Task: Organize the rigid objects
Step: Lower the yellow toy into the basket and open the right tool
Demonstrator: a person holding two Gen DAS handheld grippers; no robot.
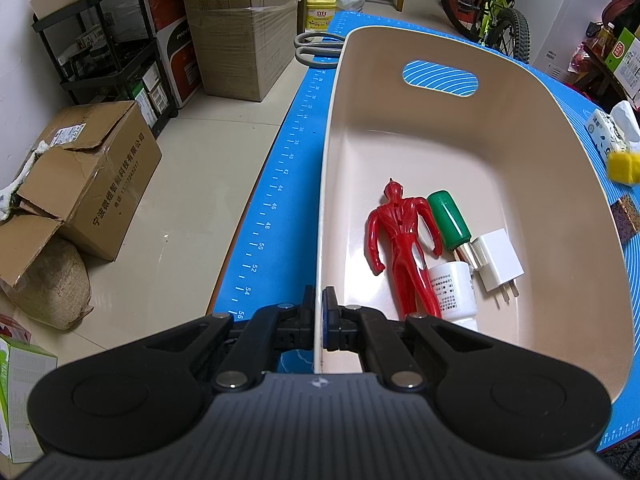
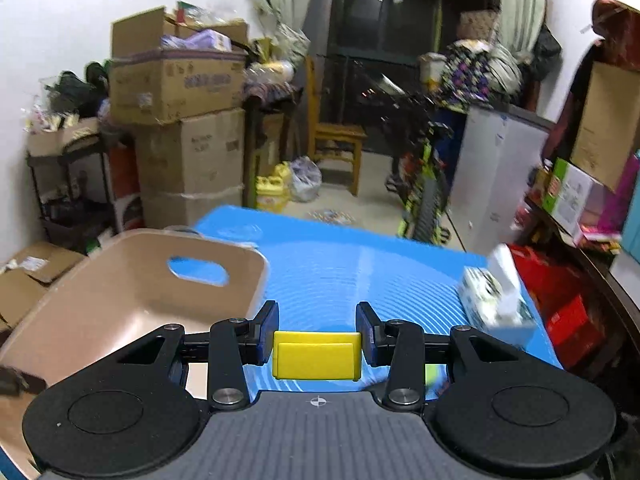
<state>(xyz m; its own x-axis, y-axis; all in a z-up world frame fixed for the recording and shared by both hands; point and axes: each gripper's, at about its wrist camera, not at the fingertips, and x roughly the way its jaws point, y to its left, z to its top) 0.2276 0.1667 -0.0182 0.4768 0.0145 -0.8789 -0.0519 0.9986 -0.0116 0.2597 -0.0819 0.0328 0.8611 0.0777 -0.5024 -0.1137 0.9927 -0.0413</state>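
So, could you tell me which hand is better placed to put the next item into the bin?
Right: the right gripper already holds the yellow block, while the left gripper is clamped on the bin wall.

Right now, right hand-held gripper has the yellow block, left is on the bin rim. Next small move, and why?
Probably carry the yellow block left, over the beige bin, before opening. The right hand-held gripper holds it above the blue mat, beside the bin, not over it. The left hand-held gripper clamps the rim, steadying the bin, where the red figure already lies.
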